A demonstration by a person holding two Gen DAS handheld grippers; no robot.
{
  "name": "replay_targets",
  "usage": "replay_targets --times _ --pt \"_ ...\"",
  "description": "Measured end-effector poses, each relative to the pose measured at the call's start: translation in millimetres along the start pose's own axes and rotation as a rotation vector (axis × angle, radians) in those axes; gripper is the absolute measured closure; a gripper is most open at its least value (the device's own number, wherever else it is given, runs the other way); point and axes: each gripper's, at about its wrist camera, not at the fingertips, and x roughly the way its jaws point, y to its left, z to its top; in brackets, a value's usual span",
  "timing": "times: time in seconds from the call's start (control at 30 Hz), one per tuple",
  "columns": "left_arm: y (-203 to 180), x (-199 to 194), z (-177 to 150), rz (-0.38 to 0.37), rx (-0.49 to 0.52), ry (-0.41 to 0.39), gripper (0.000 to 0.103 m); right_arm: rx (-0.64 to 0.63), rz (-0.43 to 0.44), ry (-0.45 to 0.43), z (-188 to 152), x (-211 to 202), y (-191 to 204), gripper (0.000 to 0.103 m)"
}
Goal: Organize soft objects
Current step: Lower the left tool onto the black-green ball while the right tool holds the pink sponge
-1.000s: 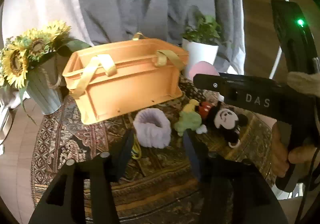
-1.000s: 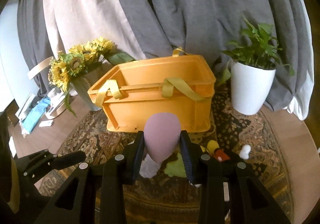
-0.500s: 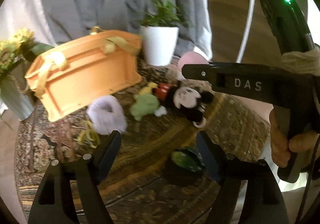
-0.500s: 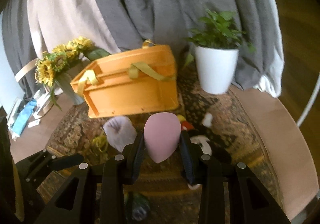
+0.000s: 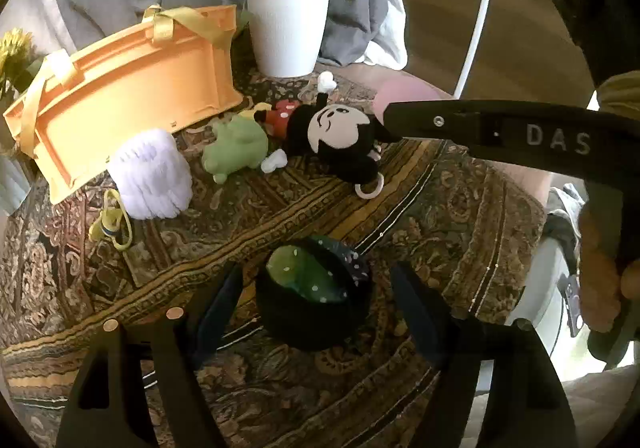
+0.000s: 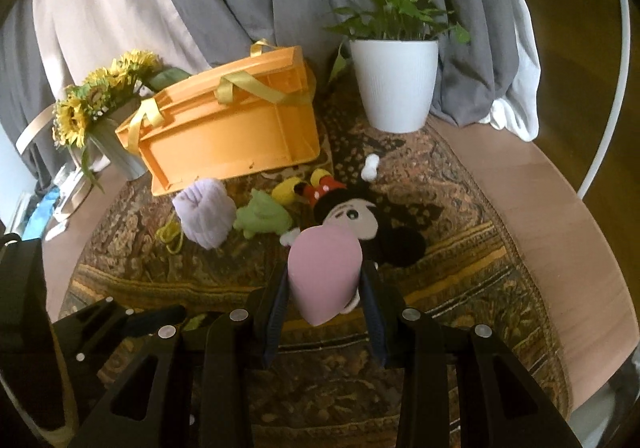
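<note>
Nearer now: two plush toys (image 5: 280, 136)

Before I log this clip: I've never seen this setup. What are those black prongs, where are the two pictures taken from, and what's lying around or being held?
There is no robot here. A person holds a black two-finger tool in each hand, with a wide-angle camera on each tool looking along its fingers.

One picture looks from the left gripper. Its jaws have just been opening and stand apart on either side of a dark bowl-shaped soft item with a green dotted inside, not pressing it.

The other looks from the right gripper, whose jaws are shut on a pink soft egg-shaped piece.

On the patterned rug lie a mouse plush, a green plush and a lilac fluffy roll. Behind stand an orange crate and a white plant pot.
</note>
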Motion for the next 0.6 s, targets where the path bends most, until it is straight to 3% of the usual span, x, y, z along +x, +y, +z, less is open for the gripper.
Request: replay_targets --times 0.17,0.43,0.6 --pt "-0.1 8.4 -1.3 0.013 -0.009 0.009 0.040 -0.008 0.001 0.014 -4.5 1.7 -2.0 0.066" --pt "3.3 4.5 0.0 0.019 -0.037 -0.006 0.041 -0.014 0.008 0.013 -4.8 2.0 -2.2 0.066" --pt "9.0 -11.1 7.5 0.063 -0.060 -0.051 0.041 -0.018 0.020 -0.005 2.1 -0.1 0.4 0.066"
